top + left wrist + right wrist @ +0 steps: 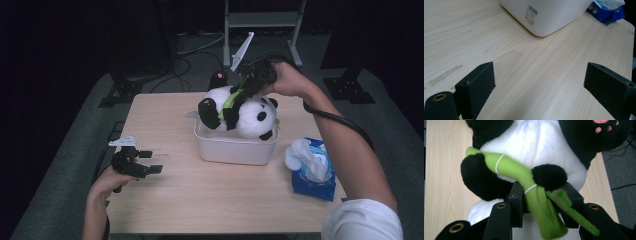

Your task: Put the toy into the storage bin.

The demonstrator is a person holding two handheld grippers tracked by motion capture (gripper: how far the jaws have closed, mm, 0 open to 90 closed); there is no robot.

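the right gripper (250, 82) is pinching the green felt bamboo stalk (524, 176) that the plush panda (240, 112) is hugging, with the jaws pressing in on either side of the stalk's leafy end. the panda is lying across the rim of the white plastic bin (235, 147) at the middle of the wooden table (200, 200), half in and half over the edge, its head toward the blue tissue pack (312, 172).

the weak point, as i judge it, is that the grip is sitting on a soft accessory and not on the body. the felt is compressing and could be slipping out between the pads, or the stitching at the paws could be straining under the toy's weight. the panda is also looking bigger than the bin's opening, so it may be tipping off the rim or dragging the light bin along if it is pushed down off-centre.

the toy is rounded and deep-piled, black and white, with pink embroidered pads on one foot. the stalk is smooth felt banded with white thread. the bin is a glossy rounded rectangle carrying a barcode label (532, 15).

the left gripper (142, 162) is resting near the table's left edge, jaws spread wide over bare woodgrain.
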